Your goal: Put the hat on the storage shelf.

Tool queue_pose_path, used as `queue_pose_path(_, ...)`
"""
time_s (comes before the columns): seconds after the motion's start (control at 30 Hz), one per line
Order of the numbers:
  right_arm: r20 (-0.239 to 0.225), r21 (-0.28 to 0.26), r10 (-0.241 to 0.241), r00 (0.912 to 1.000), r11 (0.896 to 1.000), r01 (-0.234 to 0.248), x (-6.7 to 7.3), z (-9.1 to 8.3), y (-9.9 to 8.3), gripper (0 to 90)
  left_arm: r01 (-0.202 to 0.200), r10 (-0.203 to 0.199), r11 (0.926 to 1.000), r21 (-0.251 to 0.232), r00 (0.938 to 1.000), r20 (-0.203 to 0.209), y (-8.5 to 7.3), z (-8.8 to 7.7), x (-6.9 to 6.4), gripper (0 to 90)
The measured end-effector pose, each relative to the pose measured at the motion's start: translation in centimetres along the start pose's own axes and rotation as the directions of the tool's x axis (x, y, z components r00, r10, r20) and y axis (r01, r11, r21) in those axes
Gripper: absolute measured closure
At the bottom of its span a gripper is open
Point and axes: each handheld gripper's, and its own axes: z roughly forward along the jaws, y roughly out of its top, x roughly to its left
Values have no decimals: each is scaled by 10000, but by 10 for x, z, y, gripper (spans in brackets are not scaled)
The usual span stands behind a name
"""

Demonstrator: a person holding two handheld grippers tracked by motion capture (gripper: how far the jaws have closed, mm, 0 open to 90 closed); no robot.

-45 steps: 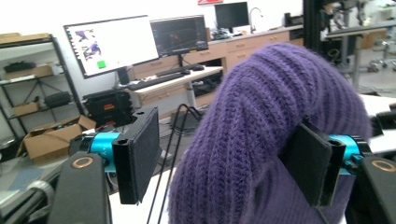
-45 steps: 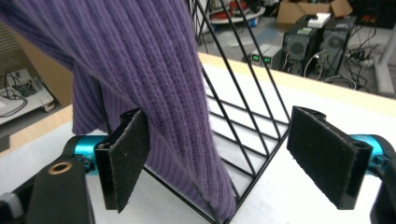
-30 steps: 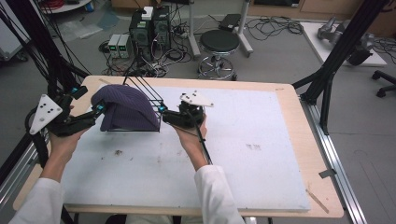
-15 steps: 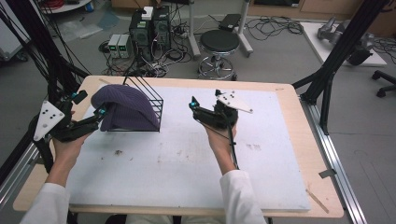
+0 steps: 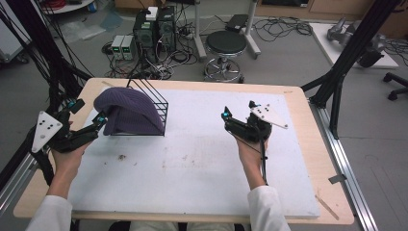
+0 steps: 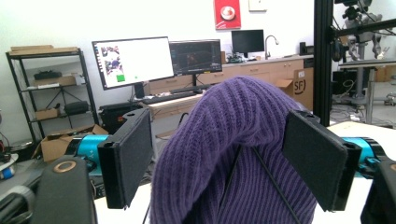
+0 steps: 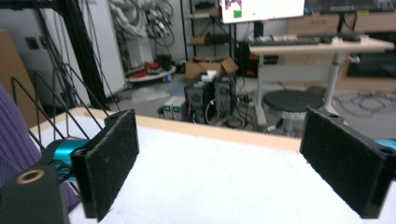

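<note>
While level, right gripper point(image 5: 236, 121) fingers apart

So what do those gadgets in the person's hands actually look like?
Each hand-held black gripper, left and right, has two flat black jaws faced with rough padding, turquoise metal parts behind them, and a grey three-cornered plate with dark dots on top. A black cable trails from the right one. White sleeves cover the forearms.

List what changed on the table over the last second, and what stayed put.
The right gripper has let go of the purple knit hat, its jaws opening, and has moved right across the white mat, away from the black wire rack. The left gripper has also been opening; its jaws now stand apart on either side of the hat without pressing it. The hat stays draped over the rack, and the left hand stayed in place.
</note>
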Motion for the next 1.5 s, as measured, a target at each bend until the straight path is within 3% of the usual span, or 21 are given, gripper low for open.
queue_pose_path(0.2, 371, -60, -135, 9992, 9999, 138, -12, -21, -2, 108, 306, -310, 9995, -105, 9988, -366, -8, -12, 2, 247)
queue_pose_path(0.43, 730, 253, -60, 9973, 9997, 42, -28, -36, -9, 107, 459, -452, 9989, 110, 9974, -553, -21, -19, 3, 246)
queue_pose_path(0.6, 954, 91, -8, 9954, 10000, -1, -35, -46, -12, 107, 478, -464, 9987, 200, 9968, -651, -27, -24, 3, 246)
queue_pose_path(0.87, 1312, -114, 309, 9909, 9995, -297, -49, -60, -33, 107, 649, -619, 9972, 363, 9949, -790, -37, -31, 1, 240)
queue_pose_path(1.0, 1281, -231, 612, 9899, 9980, -587, -55, -64, -40, 107, 597, -542, 9972, 454, 9921, -1134, -42, -35, -2, 240)
queue_pose_path(1.13, 1758, -336, 840, 9808, 9963, -793, -62, -74, -51, 107, 663, -596, 9966, 495, 9902, -1266, -47, -38, -6, 240)
queue_pose_path(1.23, 2029, -433, 756, 9763, 9967, -682, -64, -80, -58, 107, 821, -714, 9942, 692, 9868, -1457, -53, -41, -7, 240)
queue_pose_path(1.3, 2197, -238, 668, 9733, 9977, -631, -63, -84, -67, 107, 1049, -921, 9913, 799, 9844, -1497, -54, -44, -6, 236)
queue_pose_path(1.43, 2436, 34, 370, 9692, 9992, -390, -61, -90, -86, 108, 1120, -969, 9902, 837, 9812, -1668, -61, -54, -7, 236)
queue_pose_path(1.5, 2530, 206, 551, 9659, 9978, -623, -61, -91, -90, 108, 1194, -1040, 9895, 810, 9794, -1733, -63, -57, -7, 235)
